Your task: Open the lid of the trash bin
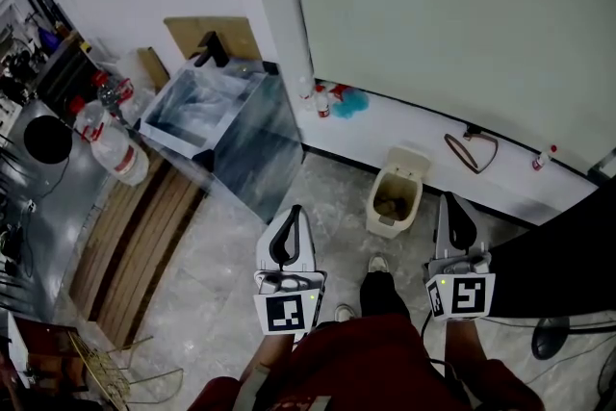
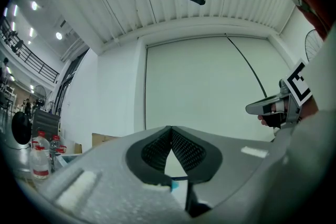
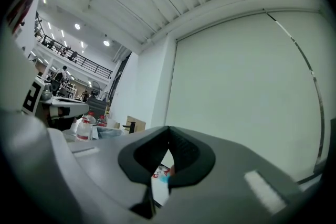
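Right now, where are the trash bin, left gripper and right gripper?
trash bin [image 1: 380,222], head view, front wall.
left gripper [image 1: 293,213], head view, closed jaw tips.
right gripper [image 1: 451,200], head view, closed jaw tips.

Nothing legible is showing anywhere. At nine o'clock, the bottles [image 1: 114,144] are wearing red labels too small to read. The left cube [image 1: 287,313] and right cube [image 1: 463,295] are showing only square markers.

Left gripper [image 1: 292,212], right gripper [image 1: 449,200] side by side, roughly level, fingers [image 2: 185,150] closed, empty

Water bottles [image 1: 117,152] sit near a clear box [image 1: 252,149].
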Tool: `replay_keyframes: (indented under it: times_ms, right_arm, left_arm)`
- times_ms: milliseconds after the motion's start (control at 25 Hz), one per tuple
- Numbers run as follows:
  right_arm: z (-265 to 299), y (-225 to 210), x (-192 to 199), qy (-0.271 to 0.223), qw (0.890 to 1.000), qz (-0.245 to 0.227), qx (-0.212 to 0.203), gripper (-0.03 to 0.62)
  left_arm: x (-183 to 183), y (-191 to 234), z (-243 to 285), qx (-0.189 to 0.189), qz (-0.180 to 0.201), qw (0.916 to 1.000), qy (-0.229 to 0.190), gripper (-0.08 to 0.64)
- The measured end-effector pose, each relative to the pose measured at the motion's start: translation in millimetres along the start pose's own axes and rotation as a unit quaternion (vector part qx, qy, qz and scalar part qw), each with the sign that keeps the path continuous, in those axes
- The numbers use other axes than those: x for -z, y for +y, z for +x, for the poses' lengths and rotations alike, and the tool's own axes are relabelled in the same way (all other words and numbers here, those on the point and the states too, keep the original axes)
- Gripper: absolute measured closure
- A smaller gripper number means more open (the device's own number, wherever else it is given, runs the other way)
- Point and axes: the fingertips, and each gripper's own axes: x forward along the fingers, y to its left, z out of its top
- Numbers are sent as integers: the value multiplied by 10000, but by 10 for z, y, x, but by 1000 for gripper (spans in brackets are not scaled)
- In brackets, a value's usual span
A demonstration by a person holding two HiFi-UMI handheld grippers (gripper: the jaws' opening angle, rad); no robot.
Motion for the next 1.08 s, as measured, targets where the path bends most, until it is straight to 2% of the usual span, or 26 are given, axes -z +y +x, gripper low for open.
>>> replay_keyframes:
  times_ms: [560, 1080]
  right_arm:
    - [-41, 49, 140, 146, 9999, 52, -38, 594]
    - [-50, 42, 168, 183, 9998, 18, -75, 594]
  left_arm:
    - [108, -42, -59, 44, 5, 9999, 164, 555]
    - [128, -110, -12, 154, -44, 9998, 154, 555]
